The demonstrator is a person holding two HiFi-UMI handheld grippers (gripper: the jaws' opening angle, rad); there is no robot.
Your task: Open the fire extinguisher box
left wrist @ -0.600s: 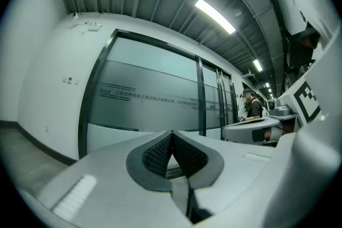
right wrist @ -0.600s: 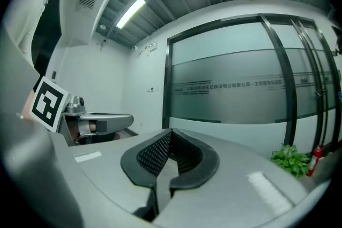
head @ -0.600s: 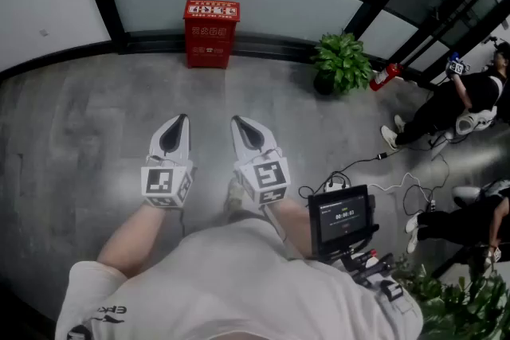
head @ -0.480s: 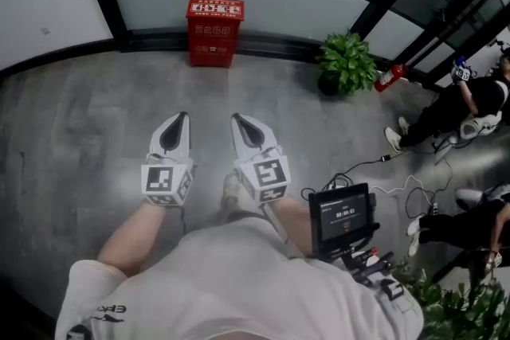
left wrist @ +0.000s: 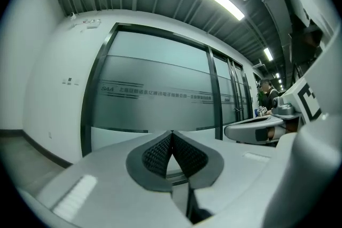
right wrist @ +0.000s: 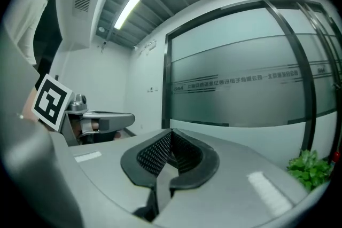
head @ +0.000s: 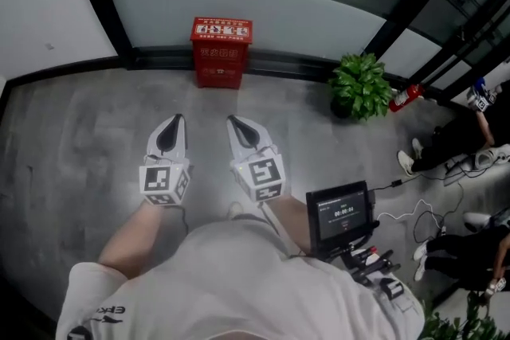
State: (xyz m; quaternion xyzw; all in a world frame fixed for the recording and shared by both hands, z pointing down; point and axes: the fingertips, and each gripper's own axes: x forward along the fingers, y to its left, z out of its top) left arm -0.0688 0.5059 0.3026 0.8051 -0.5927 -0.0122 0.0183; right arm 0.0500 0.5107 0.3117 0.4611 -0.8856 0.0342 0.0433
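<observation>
Red fire extinguisher box [head: 221, 52] stood on the floor [head: 88, 131] against the glass wall [head: 271, 8], well ahead of both grippers. Left gripper [head: 175, 122] and right gripper [head: 233, 124] had jaws pressed together, empty (neither gripper view showed the box). Likely risk: reaching it with jaws closed could shove the box instead of catching its opening edge.

Left claw [head: 176, 122]: jaws pressed together, nothing between them, held out ahead of me. Right claw [head: 232, 122]: jaws closed too, empty, also held ahead. The two sit side by side, tips leaning toward each other, not touching. My bare left forearm [head: 131, 239] and right forearm [head: 292, 220] reach forward from my chest. Marker cubes [head: 164, 181] face up at me.
</observation>
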